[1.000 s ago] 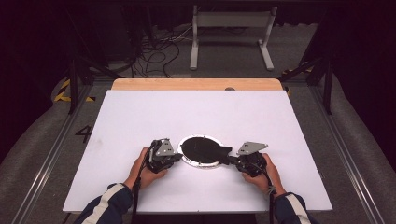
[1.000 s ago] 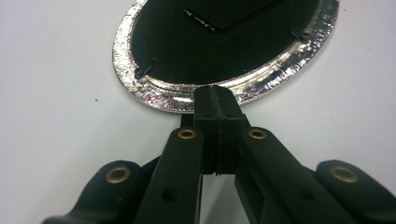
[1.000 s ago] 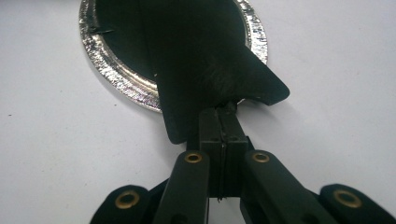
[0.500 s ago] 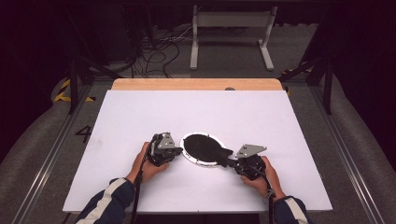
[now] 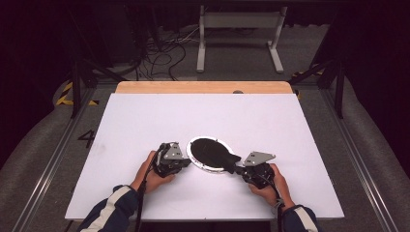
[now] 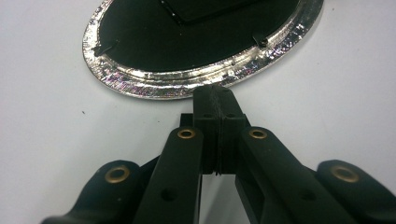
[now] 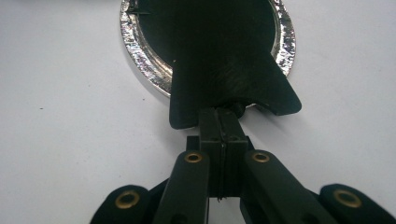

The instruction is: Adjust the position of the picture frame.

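Table: a white tabletop [image 5: 145, 121] with a plain, smooth surface, and a strip of pale wood [image 5: 203, 87] along its far edge.
Small mark: a dark round spot [image 5: 237, 91] sits on the wooden strip, right of its middle.
On the table: a round dish with a shiny foil rim [image 5: 200, 164] lies flat near the person's side, about midway across.
Dish contents: a flat black piece [image 5: 212, 152] covers its inside and sticks out past the rim on the right in a flared, fishtail shape [image 7: 261, 88].
Around the table: grey floor [image 5: 48, 159].
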The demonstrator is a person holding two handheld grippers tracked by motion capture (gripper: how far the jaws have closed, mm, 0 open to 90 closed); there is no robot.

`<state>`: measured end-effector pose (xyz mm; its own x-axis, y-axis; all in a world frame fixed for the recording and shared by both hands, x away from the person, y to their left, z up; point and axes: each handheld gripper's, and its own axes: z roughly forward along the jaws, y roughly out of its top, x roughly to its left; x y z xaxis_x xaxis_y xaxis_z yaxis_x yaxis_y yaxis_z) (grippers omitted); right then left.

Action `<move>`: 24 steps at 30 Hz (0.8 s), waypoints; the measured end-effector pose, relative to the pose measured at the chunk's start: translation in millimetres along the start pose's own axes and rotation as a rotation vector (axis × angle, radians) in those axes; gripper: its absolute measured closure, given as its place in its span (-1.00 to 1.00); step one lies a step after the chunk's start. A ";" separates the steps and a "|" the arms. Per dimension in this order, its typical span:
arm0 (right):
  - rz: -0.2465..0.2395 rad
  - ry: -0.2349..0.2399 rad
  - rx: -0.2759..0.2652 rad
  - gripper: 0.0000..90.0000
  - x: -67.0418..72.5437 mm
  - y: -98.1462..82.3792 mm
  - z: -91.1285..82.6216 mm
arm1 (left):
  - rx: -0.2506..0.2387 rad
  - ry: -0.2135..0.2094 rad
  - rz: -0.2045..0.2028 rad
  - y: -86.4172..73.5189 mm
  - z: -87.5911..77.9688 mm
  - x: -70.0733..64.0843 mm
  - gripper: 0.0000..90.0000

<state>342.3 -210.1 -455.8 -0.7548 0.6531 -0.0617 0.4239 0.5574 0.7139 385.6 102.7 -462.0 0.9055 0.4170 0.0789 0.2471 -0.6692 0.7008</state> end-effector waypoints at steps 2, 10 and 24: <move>-0.005 -0.003 0.000 1.00 1.4 -0.3 -0.5 | -0.001 0.003 0.003 2.3 2.2 -1.2 0.97; -0.029 -0.001 0.018 1.00 12.1 2.4 -1.9 | -0.007 0.031 -0.008 8.6 9.3 1.6 0.94; -0.045 0.002 0.016 1.00 24.7 5.2 -0.9 | -0.003 0.038 -0.002 12.1 13.2 10.8 0.93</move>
<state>325.5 -191.5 -453.0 -0.7743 0.6261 -0.0918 0.3975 0.5942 0.6992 402.9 91.0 -462.1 0.8913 0.4413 0.1038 0.2479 -0.6661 0.7035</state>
